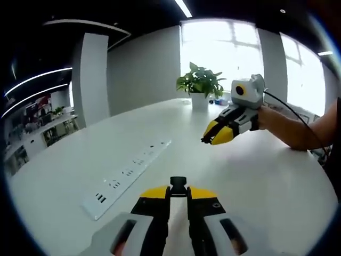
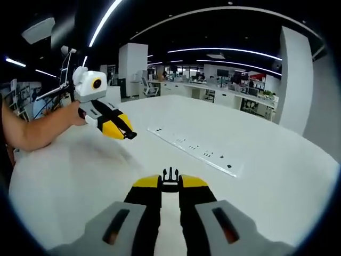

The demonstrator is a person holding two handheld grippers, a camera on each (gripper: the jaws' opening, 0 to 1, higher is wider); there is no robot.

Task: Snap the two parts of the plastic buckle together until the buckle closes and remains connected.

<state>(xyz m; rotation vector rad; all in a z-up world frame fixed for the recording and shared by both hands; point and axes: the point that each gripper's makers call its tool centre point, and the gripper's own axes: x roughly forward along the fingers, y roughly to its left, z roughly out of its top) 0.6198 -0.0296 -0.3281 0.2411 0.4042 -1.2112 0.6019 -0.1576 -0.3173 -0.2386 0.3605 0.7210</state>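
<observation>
Right now, in the left gripper view, the left gripper (image 1: 178, 188) is rising from the bottom edge with its two yellow-and-black jaws drawn narrow, pinching one black buckle part (image 1: 178, 184) between the tips. That piece is showing a squared, blocky end sticking up past the jaws, its long axis running along the jaws and pointing away from the camera across the white table (image 1: 256, 176). One other gripper, the right gripper (image 1: 213, 137), is hanging above the table at the right, held by a person's hand (image 1: 272, 118), its jaws angling down toward the left; whether anything is sitting in its tips is too small to tell there. One long white power strip (image 1: 128, 172) is lying flat on the table to the left, and one potted plant (image 1: 200, 85) is standing at the far edge.

Over in the right gripper view, the right gripper is likewise gripping narrowly, holding one pronged buckle part (image 2: 170, 175). Its prongs are pointing forward, away from the camera, in line with the jaws. The left gripper is floating at the left above the table, jaws close together and aiming right and slightly down. The same single power strip is lying diagonally beyond the jaws.
</observation>
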